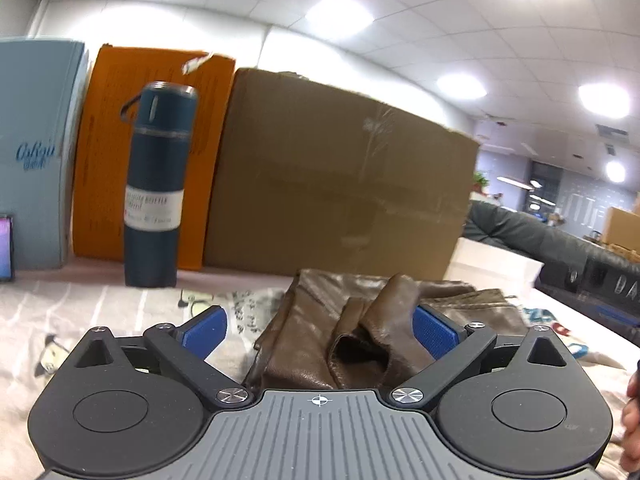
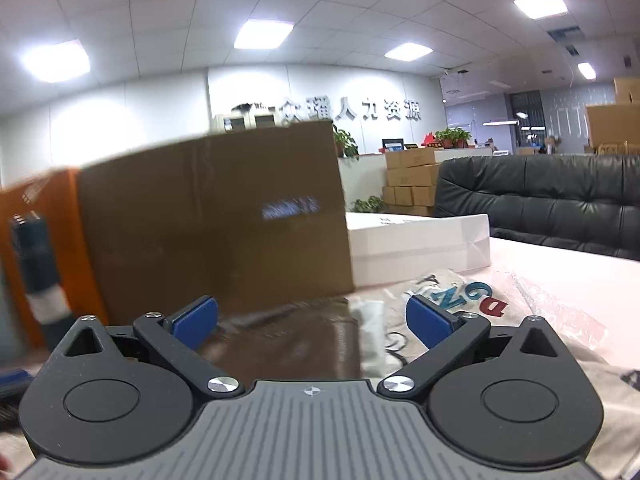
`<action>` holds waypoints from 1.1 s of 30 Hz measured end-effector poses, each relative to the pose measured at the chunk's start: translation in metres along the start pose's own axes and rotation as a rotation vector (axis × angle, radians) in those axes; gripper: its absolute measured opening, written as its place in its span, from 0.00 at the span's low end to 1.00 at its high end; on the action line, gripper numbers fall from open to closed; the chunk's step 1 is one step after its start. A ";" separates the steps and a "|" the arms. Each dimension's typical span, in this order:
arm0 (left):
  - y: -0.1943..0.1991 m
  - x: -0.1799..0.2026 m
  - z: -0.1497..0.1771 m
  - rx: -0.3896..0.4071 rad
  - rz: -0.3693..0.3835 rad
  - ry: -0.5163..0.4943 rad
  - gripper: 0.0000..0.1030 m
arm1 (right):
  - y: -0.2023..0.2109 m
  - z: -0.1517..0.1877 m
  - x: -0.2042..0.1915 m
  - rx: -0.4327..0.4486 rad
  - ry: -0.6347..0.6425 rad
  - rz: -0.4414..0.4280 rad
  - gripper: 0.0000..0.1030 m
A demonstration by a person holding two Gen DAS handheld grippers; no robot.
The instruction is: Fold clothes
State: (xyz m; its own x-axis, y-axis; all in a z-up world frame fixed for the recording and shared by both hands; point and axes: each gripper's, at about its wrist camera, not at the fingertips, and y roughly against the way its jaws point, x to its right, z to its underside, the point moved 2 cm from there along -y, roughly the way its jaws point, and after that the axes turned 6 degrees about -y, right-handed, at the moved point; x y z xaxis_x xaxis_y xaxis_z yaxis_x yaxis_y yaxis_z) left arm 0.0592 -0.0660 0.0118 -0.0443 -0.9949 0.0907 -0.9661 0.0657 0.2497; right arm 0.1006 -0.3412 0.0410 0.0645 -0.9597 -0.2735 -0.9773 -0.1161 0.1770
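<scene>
Recessed ceiling panels (image 1: 338, 14) light the room from above, bright and even, and several blow out to white glare in both views. The left wrist view is fairly sharp; the thermos (image 1: 154, 184) and brown leather garment (image 1: 360, 336) read clearly, with soft sheen on the leather. The right wrist view is smeared by motion: the cardboard box (image 2: 212, 216) and its print blur sideways. Fisheye distortion bends the ceiling lines, and dark vignetting cuts the upper corners.

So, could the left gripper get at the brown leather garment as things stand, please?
Probably yes: the left gripper is open, and the brown leather garment already bulges up between its blue pads, with nothing in the way.
</scene>
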 end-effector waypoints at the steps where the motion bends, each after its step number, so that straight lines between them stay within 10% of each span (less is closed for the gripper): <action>1: 0.004 -0.001 -0.002 0.012 0.011 -0.008 1.00 | 0.009 -0.002 -0.005 0.000 -0.009 -0.016 0.99; 14: 0.075 -0.035 0.000 0.186 0.100 -0.165 1.00 | 0.096 0.012 -0.085 -0.014 -0.175 -0.123 1.00; 33: 0.072 -0.092 0.005 0.161 0.017 -0.109 1.00 | 0.085 0.083 -0.129 0.096 -0.014 0.258 1.00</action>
State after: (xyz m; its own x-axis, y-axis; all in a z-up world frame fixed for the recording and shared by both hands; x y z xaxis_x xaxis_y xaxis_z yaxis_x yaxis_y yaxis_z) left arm -0.0071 0.0301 0.0164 -0.0792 -0.9968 -0.0132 -0.9929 0.0777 0.0903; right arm -0.0071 -0.2064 0.0129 -0.1916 -0.9505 -0.2444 -0.9757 0.1574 0.1527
